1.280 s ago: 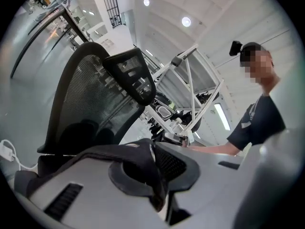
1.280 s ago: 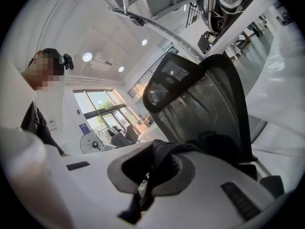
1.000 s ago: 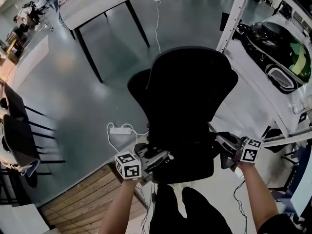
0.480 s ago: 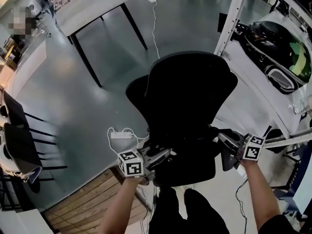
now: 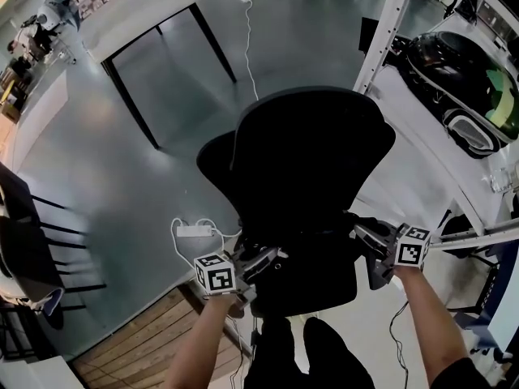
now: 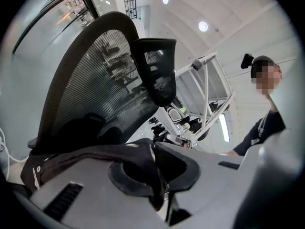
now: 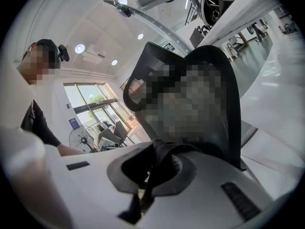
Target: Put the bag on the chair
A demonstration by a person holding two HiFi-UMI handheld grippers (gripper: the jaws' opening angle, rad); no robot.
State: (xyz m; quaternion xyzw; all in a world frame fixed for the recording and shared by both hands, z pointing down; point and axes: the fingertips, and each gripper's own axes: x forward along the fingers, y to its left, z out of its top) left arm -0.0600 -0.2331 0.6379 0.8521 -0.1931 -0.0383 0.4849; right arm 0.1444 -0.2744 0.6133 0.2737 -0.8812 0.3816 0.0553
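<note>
A black mesh office chair (image 5: 312, 160) stands right in front of me, seen from behind and above. Its backrest (image 6: 95, 89) and headrest (image 6: 155, 70) fill the left gripper view. The black bag (image 5: 312, 278) hangs behind the backrest, between my two grippers. At the bag's left side, my left gripper (image 5: 263, 262) is shut on a fold of black bag fabric (image 6: 143, 161). My right gripper (image 5: 366, 245) is shut on a black bag strap (image 7: 157, 166) at the bag's right side. The chair seat (image 5: 215, 156) is mostly hidden by the backrest.
A white power strip (image 5: 193, 231) with looped cable lies on the grey floor left of the chair. A table (image 5: 138, 14) with black legs stands at the far left. A white rack (image 5: 389, 31) with dark gear is at the right. Wooden flooring (image 5: 154, 331) lies below left.
Both grippers and the bag stay almost where they were behind the backrest. The head view has drifted, so the table and floor sit further left.
</note>
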